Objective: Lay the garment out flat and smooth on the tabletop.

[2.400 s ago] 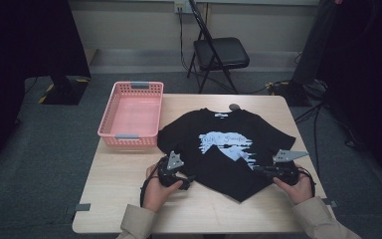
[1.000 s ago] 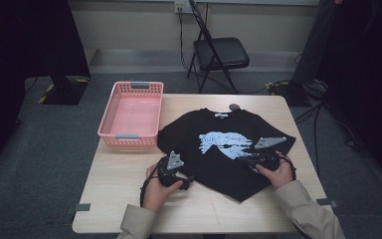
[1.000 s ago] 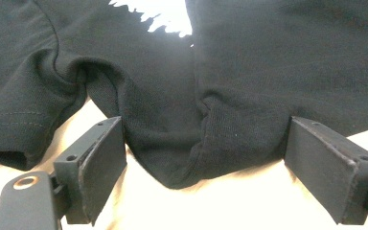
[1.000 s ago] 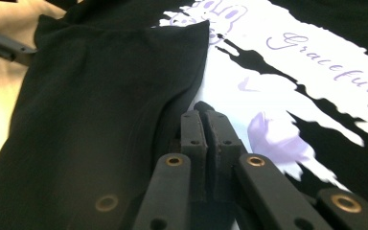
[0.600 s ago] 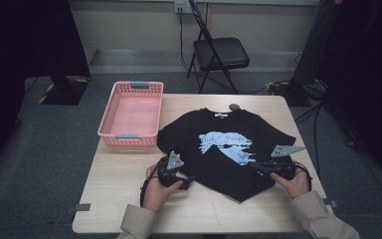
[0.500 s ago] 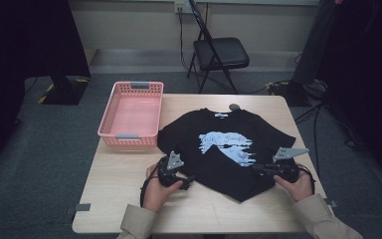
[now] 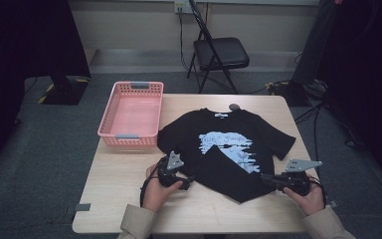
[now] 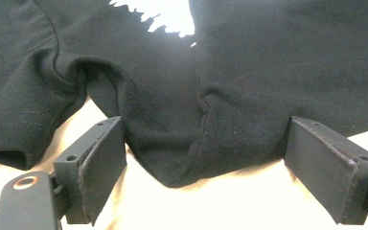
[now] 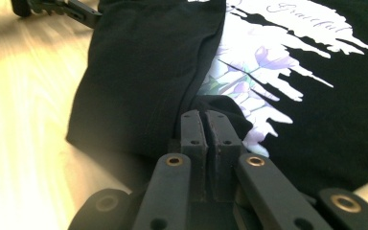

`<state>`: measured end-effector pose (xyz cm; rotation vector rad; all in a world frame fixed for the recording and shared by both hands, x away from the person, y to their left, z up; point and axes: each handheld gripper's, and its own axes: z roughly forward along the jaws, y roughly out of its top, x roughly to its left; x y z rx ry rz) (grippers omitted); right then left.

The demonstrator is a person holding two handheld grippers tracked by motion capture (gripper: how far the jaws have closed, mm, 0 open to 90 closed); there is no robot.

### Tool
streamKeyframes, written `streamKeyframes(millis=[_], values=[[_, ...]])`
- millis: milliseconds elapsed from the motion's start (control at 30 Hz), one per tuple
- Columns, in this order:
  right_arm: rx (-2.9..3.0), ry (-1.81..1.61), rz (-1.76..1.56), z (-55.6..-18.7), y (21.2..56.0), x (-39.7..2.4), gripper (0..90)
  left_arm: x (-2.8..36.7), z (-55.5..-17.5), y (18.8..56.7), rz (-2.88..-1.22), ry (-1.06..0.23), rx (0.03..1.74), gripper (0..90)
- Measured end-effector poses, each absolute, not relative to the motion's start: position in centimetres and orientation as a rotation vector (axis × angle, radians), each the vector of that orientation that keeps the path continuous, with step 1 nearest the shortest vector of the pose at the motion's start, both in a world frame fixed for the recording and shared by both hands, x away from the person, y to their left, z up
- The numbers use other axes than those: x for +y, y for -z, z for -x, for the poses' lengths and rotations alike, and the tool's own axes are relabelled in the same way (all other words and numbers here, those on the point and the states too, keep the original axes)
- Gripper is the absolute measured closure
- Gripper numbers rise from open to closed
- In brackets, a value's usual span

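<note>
A black T-shirt with a pale blue print lies face up across the table, its lower left part folded over toward the middle. My left gripper rests at the shirt's lower left edge. In the left gripper view its jaws stand wide open, with a bunched corner of the shirt between them and neither pad touching it. My right gripper lies at the shirt's lower right hem. In the right gripper view its jaws are shut on a small pinch of black fabric.
An empty pink basket stands at the table's back left, close to the shirt's sleeve. A small dark round object lies just behind the collar. A folding chair stands beyond the table. Bare wood shows along the front edge.
My right gripper has moved from over the shirt's lower right part out toward the table's right edge, still shut. The left gripper has stayed in place.
</note>
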<state>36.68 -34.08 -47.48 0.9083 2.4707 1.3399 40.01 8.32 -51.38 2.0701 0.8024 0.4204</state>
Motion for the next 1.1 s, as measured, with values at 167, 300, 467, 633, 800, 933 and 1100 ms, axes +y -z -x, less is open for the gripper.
streamKeyframes(millis=[167, 300, 467, 633, 800, 933, 1100], values=[[2.445, -1.354, -0.91, -35.4, 47.2, -34.9, 86.7, 8.3, -40.0, 51.4, -2.071, -0.42, 0.801, 14.3], [2.428, -1.375, -0.932, -34.6, 47.3, -35.7, 86.7, 8.3, -40.0, 51.4, -2.071, -0.42, 0.801, 14.2], [2.417, -1.383, -0.95, -33.7, 47.4, -36.4, 86.7, 8.3, -40.1, 51.4, -2.073, -0.42, 0.8, 14.2], [2.406, -1.394, -0.956, -32.7, 47.4, -37.1, 86.7, 8.3, -40.1, 51.4, -2.073, -0.419, 0.8, 14.2], [2.389, -1.41, -0.961, -31.7, 47.1, -37.7, 86.7, 8.2, -40.2, 51.4, -2.073, -0.419, 0.799, 14.2], [2.379, -1.418, -0.962, -30.9, 47.0, -38.0, 86.7, 8.2, -40.2, 51.4, -2.071, -0.418, 0.8, 14.2], [2.373, -1.425, -0.953, -30.3, 46.8, -38.1, 86.7, 8.2, -40.2, 51.4, -2.071, -0.418, 0.8, 14.2]])
